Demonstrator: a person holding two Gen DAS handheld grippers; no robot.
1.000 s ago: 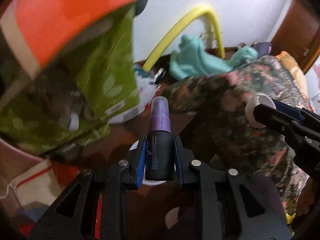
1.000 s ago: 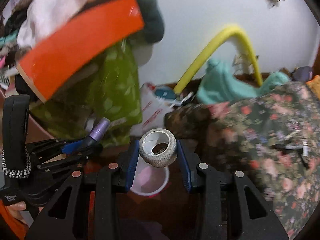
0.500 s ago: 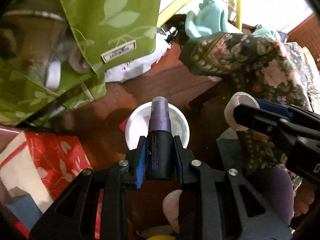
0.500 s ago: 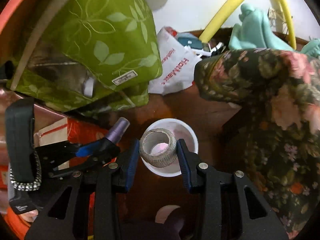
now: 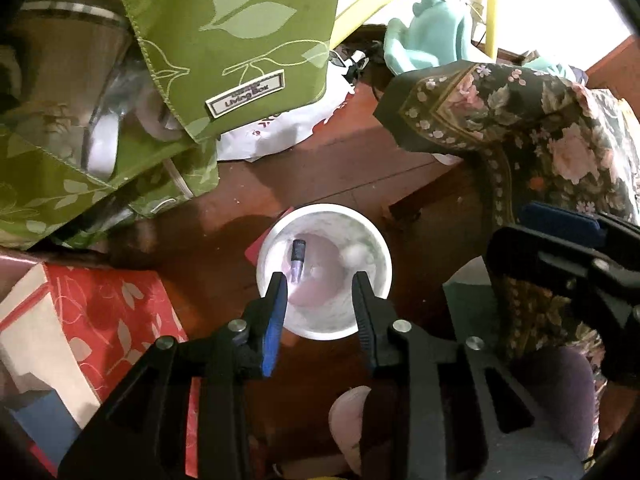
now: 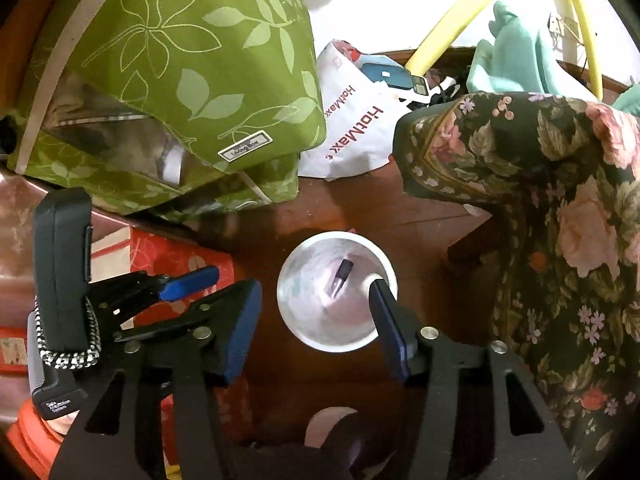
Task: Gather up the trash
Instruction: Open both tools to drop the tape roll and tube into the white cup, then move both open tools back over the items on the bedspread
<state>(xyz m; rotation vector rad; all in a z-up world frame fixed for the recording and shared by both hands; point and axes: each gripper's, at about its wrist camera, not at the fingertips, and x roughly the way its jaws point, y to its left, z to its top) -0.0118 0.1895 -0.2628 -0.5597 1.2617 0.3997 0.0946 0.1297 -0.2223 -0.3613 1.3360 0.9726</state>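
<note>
Dark red-brown wooden floor runs through a crowded room, with a green leaf-printed fabric storage box far left and a dark flowered cloth on the right. Between them stands a small round white plastic bin. Inside lies the dark spray bottle with a purple cap; a pale round shape beside it may be the tape roll, though it is too blurred to be sure.

Both tools point steeply down over the bin. The left gripper has just been spreading its jaws and holds nothing; the right gripper, also just widening, is likewise empty, with the bin showing between its fingers.

One risk, as I judge it: the right tool's right-hand fingertip sits close over the rim, so pulling away sideways could tip the light bin and spill it.
</note>
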